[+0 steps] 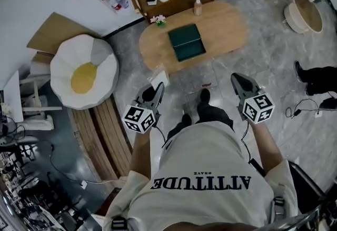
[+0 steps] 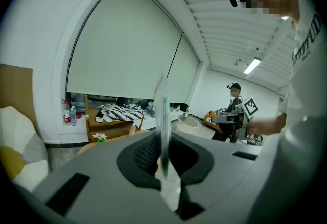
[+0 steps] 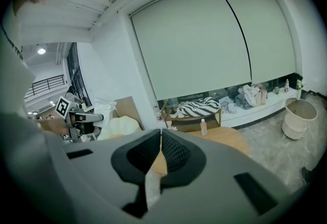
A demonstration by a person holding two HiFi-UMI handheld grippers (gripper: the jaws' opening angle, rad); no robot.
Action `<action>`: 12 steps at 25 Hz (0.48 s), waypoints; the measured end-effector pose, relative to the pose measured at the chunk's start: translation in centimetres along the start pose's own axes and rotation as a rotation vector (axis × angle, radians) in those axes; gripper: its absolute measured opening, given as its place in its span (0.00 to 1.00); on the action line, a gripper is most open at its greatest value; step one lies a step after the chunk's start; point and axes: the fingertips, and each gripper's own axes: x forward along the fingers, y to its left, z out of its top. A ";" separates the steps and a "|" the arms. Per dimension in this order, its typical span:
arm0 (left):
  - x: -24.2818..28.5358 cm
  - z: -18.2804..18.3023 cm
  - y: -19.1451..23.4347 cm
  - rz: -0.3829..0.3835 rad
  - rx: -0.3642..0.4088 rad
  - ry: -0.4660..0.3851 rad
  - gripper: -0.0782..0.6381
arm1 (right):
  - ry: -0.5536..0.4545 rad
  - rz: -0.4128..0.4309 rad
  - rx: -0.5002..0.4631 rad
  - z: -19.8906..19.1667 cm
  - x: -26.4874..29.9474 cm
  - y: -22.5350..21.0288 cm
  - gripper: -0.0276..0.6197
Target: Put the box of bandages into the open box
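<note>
L claw (image 1: 157, 89) clamped on thin box of bandages (image 1: 160, 77). R claw (image 1: 240, 80) pinched together, empty. Open box (image 1: 187, 42) sits on counter (image 1: 227, 29), 12 o'clock ahead. Step fwd, grip firm, lower it flat inside.

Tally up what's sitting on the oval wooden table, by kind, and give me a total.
open green box: 1
bottle: 1
small flower pot: 1
Total: 3
</note>
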 end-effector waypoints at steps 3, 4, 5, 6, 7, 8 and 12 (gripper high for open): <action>2.0 0.4 0.0 0.014 0.000 0.017 0.16 | 0.012 0.023 0.008 0.5 1.4 -1.8 0.08; 2.6 0.5 0.0 0.018 -0.001 0.022 0.16 | 0.016 0.032 0.011 0.7 1.9 -2.3 0.08; 3.2 0.6 0.0 0.022 -0.003 0.026 0.16 | 0.020 0.041 0.013 0.8 2.3 -2.8 0.08; 3.8 0.7 0.0 0.027 -0.003 0.030 0.16 | 0.025 0.049 0.014 0.9 2.7 -3.3 0.08; 4.4 0.8 0.0 0.031 -0.004 0.033 0.16 | 0.030 0.056 0.015 1.0 3.0 -3.8 0.08; 5.0 1.0 0.0 0.035 -0.005 0.036 0.16 | 0.035 0.062 0.017 1.0 3.4 -4.4 0.08; 7.3 1.3 0.0 0.045 -0.004 0.053 0.16 | 0.051 0.082 0.027 1.4 4.5 -6.6 0.08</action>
